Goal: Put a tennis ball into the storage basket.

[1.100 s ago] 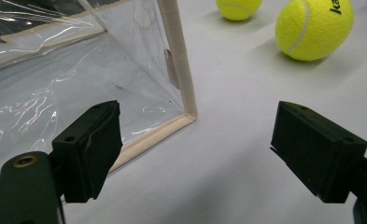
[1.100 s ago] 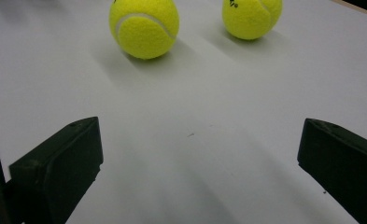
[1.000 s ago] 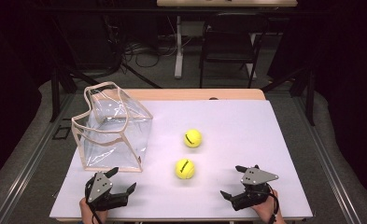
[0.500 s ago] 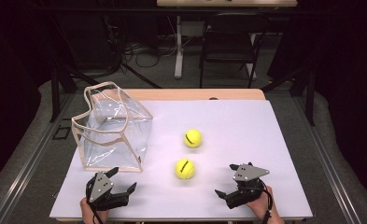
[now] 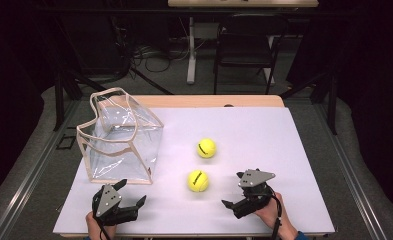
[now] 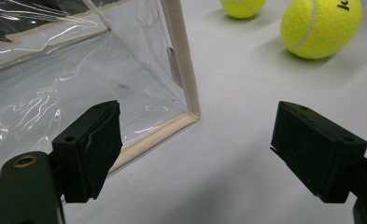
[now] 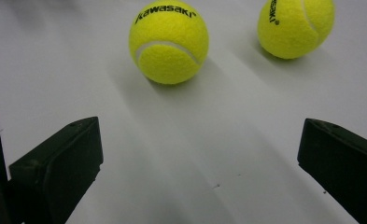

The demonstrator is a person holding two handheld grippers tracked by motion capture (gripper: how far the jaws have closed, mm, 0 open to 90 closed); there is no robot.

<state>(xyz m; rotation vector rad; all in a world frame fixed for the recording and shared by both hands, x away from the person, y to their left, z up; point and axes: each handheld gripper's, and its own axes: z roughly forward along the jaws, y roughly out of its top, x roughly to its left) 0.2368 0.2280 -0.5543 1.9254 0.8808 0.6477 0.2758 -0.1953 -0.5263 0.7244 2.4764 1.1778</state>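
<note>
Right tool (image 5: 232,201) nearer ball (image 5: 198,181), agape.

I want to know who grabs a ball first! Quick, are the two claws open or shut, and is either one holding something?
Left gripper: open, holding nothing, beside the clear bag.
Right gripper: open, holding nothing, facing the nearer tennis ball.

Table (image 5: 304,150) with a white top, a light wooden strip along its far edge. On it: clear plastic bag (image 5: 121,140) with beige trim, standing open at the left; two yellow tennis balls (image 5: 206,148) (image 5: 198,181) near the middle, close together but apart.
</note>
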